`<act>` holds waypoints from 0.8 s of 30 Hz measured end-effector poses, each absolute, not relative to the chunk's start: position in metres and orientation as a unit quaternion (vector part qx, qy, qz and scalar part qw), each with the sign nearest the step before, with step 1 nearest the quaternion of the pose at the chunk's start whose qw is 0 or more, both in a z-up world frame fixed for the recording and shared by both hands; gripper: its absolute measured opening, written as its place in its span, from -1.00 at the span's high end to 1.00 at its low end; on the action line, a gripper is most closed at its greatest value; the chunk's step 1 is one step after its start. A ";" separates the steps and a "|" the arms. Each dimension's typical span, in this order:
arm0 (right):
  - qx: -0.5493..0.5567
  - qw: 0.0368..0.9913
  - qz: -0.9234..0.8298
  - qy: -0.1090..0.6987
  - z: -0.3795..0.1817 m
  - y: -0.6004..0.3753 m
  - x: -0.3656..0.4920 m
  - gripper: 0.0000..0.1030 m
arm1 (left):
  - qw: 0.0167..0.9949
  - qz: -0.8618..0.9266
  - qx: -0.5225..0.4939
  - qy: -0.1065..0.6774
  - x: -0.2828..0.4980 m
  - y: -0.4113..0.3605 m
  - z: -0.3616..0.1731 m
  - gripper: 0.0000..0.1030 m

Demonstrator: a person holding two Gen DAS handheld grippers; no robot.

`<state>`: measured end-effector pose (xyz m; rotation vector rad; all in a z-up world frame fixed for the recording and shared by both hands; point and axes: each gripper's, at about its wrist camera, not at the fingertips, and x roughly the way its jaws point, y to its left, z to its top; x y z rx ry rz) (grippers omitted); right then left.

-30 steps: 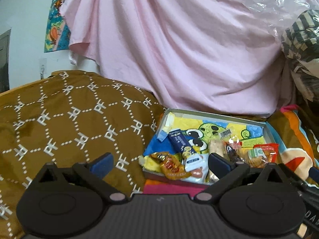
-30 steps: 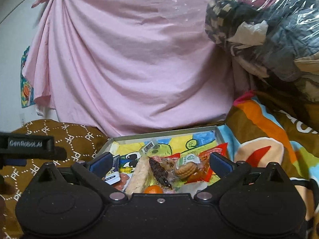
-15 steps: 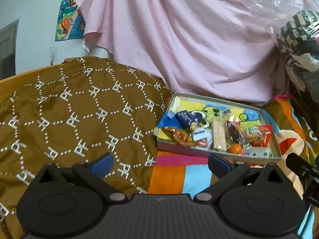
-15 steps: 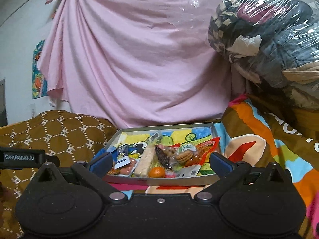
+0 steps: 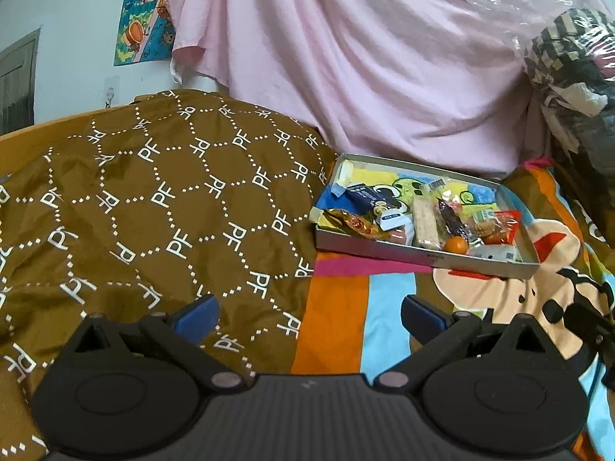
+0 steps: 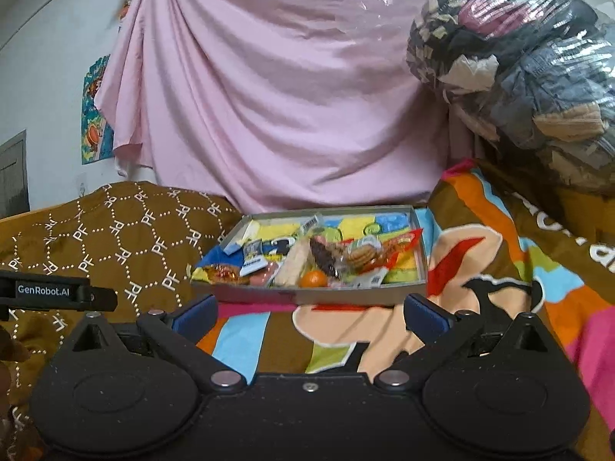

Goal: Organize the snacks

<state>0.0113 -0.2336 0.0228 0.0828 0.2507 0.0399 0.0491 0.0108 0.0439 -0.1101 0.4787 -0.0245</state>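
Note:
A shallow grey box [image 5: 423, 259] [image 6: 307, 296] with a cartoon-printed floor sits on the bed and holds several wrapped snacks. Among them are a small orange fruit [image 5: 455, 245] [image 6: 313, 279], a pale long bar [image 5: 424, 221], a red cookie pack [image 5: 497, 226] [image 6: 378, 253] and a blue packet [image 5: 361, 196]. My left gripper [image 5: 309, 317] is open and empty, well back from the box and to its left. My right gripper [image 6: 309, 313] is open and empty, just short of the box's near wall.
A brown patterned quilt [image 5: 134, 211] covers the left of the bed, a bright cartoon blanket [image 6: 499, 269] the right. A pink sheet [image 6: 288, 96] hangs behind. A clear bag of clothes [image 6: 530, 69] is piled at the right. The left gripper's body [image 6: 54, 292] shows at the left edge.
Both grippers have pulled back from the box, so it looks smaller and farther. Both stay open and empty. The snacks have not moved.

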 end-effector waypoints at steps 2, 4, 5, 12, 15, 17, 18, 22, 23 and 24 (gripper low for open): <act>0.048 0.990 0.018 0.128 0.022 -0.234 0.008 -0.99 | 0.971 -0.017 -0.048 0.235 0.045 0.012 0.041 -0.99; 0.050 0.991 0.015 0.127 0.021 -0.234 0.004 -0.99 | 0.971 -0.015 -0.041 0.233 0.042 0.014 0.038 -0.99; 0.050 0.990 0.014 0.128 0.020 -0.234 0.003 -0.99 | 0.972 -0.014 -0.037 0.233 0.041 0.014 0.037 -0.99; 0.050 0.989 0.009 0.136 0.013 -0.230 -0.001 -0.99 | 0.972 -0.019 -0.034 0.231 0.041 0.017 0.031 -0.99; 0.045 0.990 0.010 0.136 0.010 -0.228 0.001 -0.99 | 0.972 -0.020 -0.032 0.231 0.042 0.017 0.028 -0.99; 0.042 0.989 0.010 0.139 0.008 -0.226 0.003 -0.99 | 0.972 -0.020 -0.031 0.233 0.043 0.018 0.026 -0.99; 0.042 0.989 0.011 0.141 0.007 -0.226 0.004 -0.99 | 0.971 -0.020 -0.033 0.235 0.044 0.018 0.025 -0.99; 0.037 0.988 0.012 0.148 0.004 -0.223 0.009 -0.99 | 0.969 -0.022 -0.043 0.243 0.047 0.022 0.021 -0.99; 0.035 0.988 0.013 0.149 0.003 -0.222 0.010 -0.99 | 0.968 -0.022 -0.045 0.244 0.048 0.023 0.020 -0.99; 0.032 0.988 0.014 0.150 0.003 -0.221 0.011 -0.99 | 0.968 -0.021 -0.046 0.245 0.048 0.023 0.020 -0.99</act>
